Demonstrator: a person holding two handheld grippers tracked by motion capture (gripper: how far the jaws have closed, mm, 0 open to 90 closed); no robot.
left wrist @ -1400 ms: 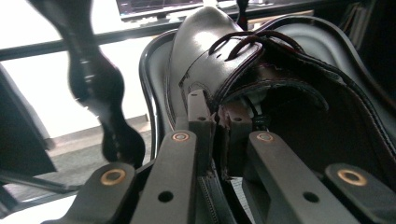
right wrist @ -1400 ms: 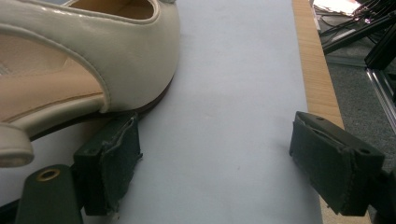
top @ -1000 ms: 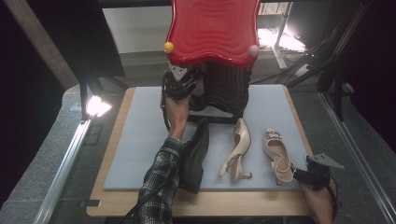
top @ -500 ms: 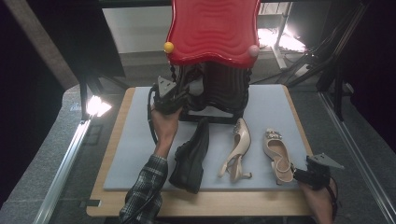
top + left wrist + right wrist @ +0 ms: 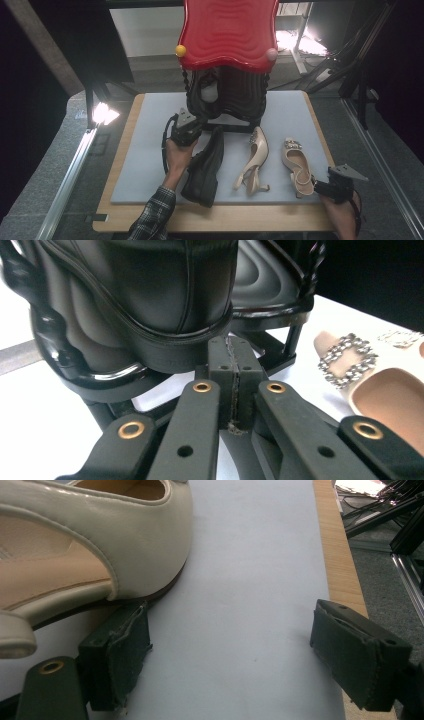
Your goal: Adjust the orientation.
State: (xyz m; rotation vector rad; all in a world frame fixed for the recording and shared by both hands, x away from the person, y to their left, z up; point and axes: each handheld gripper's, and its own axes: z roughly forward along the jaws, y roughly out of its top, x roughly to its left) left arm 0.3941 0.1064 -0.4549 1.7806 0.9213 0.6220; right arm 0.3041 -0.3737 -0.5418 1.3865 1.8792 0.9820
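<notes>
My left gripper point(image 5: 188, 127) hovers over the grey mat point(image 5: 150, 150) just in front of the rack, jaws shut with nothing between them point(image 5: 234, 360). Right ahead of it, a black shoe point(image 5: 150, 305) rests on the rack's black wire shelf point(image 5: 100, 377). A second black shoe point(image 5: 205, 167) lies on the mat beside my left wrist. One beige heel point(image 5: 252, 162) lies on its side; another with a jewelled buckle point(image 5: 297, 160) stands upright. My right gripper point(image 5: 322, 188) is open at that shoe's heel point(image 5: 100, 545), with its left pad point(image 5: 117, 655) next to the sole.
A shoe rack with a red wavy top point(image 5: 227, 32) and black frame stands at the back of the mat. The wooden table edge point(image 5: 337, 555) runs along the right. Bare mat lies right of my right gripper and left of my left hand.
My left gripper has drawn back from the rack toward the front of the mat, jaws shut. The right gripper and the shoes on the mat have stayed put.
</notes>
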